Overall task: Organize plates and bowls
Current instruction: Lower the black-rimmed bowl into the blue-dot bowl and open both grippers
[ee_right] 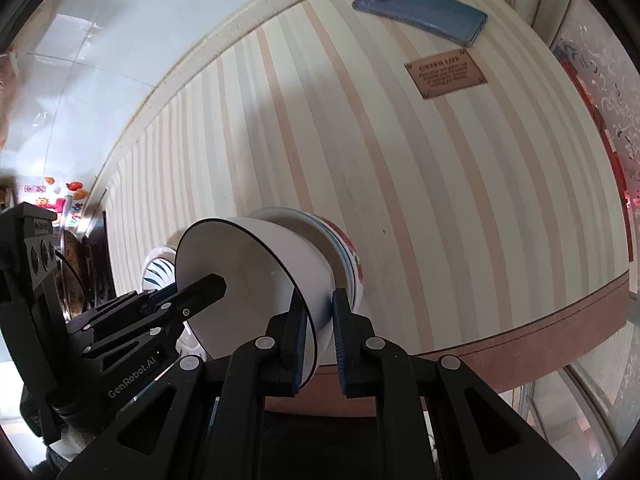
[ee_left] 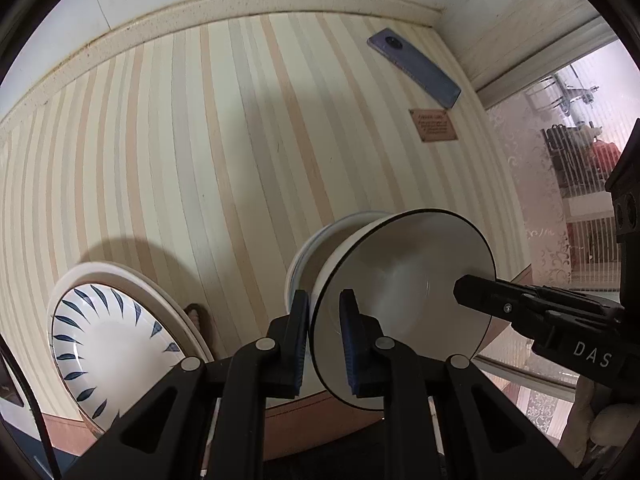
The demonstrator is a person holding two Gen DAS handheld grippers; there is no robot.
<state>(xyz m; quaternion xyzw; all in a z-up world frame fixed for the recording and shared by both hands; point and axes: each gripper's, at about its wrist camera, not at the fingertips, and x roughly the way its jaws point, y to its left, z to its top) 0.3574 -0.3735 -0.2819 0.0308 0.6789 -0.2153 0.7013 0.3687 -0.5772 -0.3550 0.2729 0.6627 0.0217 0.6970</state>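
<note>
Two grippers clamp one white bowl [ee_left: 404, 280] with a thin black rim, each with a finger inside and a finger outside its wall: the left gripper [ee_left: 325, 344] at one side of the rim, the right gripper [ee_right: 320, 336] at the opposite side. The bowl sits on a stack of plates [ee_right: 344, 256] near the front edge of the striped table [ee_left: 200, 160]. Beside it at that edge rests a blue-leaf patterned plate [ee_left: 108, 344]. A blue phone [ee_right: 420, 12] lies toward the far corner, near a brown label [ee_right: 446, 73].
</note>
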